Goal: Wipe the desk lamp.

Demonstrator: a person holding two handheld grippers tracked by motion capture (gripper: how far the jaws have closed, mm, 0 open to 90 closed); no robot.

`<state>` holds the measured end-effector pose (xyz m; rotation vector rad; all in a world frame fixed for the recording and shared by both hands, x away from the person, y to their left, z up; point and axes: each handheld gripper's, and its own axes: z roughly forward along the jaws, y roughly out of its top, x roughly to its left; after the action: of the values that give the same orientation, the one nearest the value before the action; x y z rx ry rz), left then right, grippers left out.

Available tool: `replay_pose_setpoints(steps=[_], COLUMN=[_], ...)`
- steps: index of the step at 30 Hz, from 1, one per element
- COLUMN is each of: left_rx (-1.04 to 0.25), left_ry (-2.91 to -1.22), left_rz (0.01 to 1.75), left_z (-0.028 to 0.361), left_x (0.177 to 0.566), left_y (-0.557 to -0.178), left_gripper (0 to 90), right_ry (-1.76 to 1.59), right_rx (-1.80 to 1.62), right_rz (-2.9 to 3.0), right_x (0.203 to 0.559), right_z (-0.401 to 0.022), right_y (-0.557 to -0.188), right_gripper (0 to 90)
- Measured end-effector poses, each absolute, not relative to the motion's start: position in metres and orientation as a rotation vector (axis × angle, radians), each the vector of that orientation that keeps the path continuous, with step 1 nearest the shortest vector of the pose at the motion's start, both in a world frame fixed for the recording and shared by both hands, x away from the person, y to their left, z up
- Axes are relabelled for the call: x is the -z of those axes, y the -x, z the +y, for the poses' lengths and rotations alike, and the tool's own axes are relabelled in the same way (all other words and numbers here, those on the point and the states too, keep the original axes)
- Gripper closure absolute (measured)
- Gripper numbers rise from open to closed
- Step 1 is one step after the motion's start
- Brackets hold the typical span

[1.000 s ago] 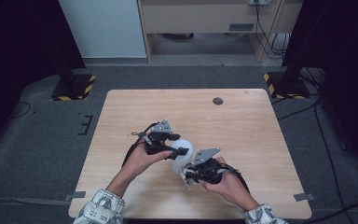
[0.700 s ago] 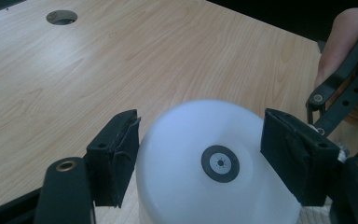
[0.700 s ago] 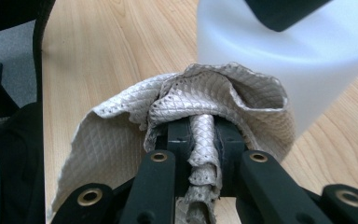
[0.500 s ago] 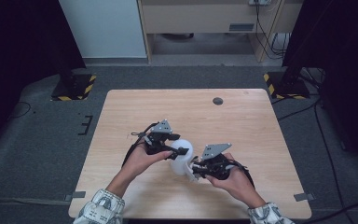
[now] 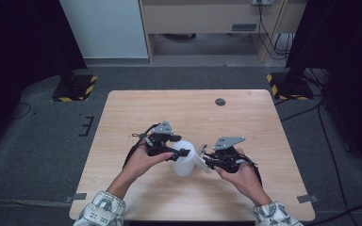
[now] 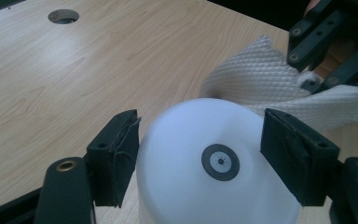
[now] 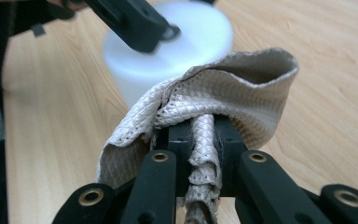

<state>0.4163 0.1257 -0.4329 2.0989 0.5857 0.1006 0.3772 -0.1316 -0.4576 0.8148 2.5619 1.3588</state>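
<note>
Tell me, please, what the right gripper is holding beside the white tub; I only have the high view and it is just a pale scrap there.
Observer: The right gripper is shut on a white cloth with a woven diamond pattern, bunched between its jaws.
Operator: Thank you. Is the left gripper actually clamped on the tub?
Observer: The left gripper has one pad on each side of the white tub, pressing on its sides.
Operator: Is there any marking on the tub?
Observer: Yes, a small dark ring with a dot pattern sits in the middle of its flat top.
</note>
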Motion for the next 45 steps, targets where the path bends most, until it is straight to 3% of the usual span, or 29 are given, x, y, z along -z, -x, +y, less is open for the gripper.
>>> replay_pose_setpoints(steps=[8,16,33,45], left_rx=[-0.113,-0.129,-0.307,-0.368], left_ry=[-2.096,-2.089,-1.983,-2.049], left_rz=[0.583,0.597,0.782,0.867], left_z=[0.125,0.125,0.188,0.207], left_x=[0.433,0.43,0.418,0.435], left_y=[-0.416,-0.416,-0.431,-0.437], left_gripper=[27.7,16.7,13.7,13.5], right_ry=[-0.84,-0.861,-0.936,-1.054], right_rx=[-1.267,-1.274,-1.258,-1.209], right_rz=[2.629,2.611,2.526,2.365], right_x=[0.472,0.47,0.464,0.451], right_z=[-0.127,-0.134,-0.154,-0.184], right_y=[-0.381,-0.383,-0.392,-0.407], right_gripper=[81.2,81.1,80.6,79.4])
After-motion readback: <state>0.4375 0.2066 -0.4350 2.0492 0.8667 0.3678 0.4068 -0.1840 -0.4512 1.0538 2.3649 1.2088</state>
